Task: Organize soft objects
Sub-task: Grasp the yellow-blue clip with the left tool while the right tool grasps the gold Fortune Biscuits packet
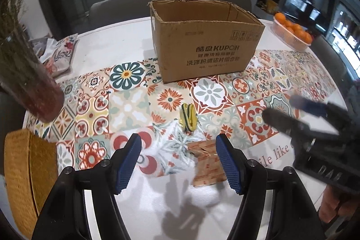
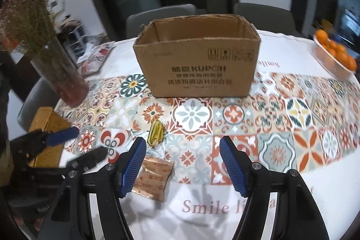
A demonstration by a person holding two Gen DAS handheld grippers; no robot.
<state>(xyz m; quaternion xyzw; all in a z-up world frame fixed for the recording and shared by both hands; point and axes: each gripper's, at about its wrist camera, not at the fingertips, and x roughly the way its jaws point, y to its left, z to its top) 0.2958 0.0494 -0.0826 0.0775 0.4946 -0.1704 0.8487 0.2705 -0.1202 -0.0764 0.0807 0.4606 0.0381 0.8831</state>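
An open brown cardboard box point(image 2: 198, 60) printed with KUPOH stands in the middle of the table on a patterned tile-print tablecloth point(image 2: 281, 114). On the near side of the box lies a small yellow-and-green striped soft bundle point(image 2: 155, 132), well apart from it. Nearer still lies a crinkly orange-brown plastic packet point(image 2: 155, 177), and in the left wrist view a piece of white patterned cloth point(image 1: 173, 150) lies beside that packet. The left gripper point(image 1: 178, 163) hangs over the cloth and packet, its blue-padded fingers spread wide and gripping nothing. The right gripper point(image 2: 183, 167) hovers just right of the packet, likewise wide apart and empty. Right of the box sits a basket of oranges point(image 2: 335, 55); left of it, a glass vase of dried flowers point(image 2: 60, 78).
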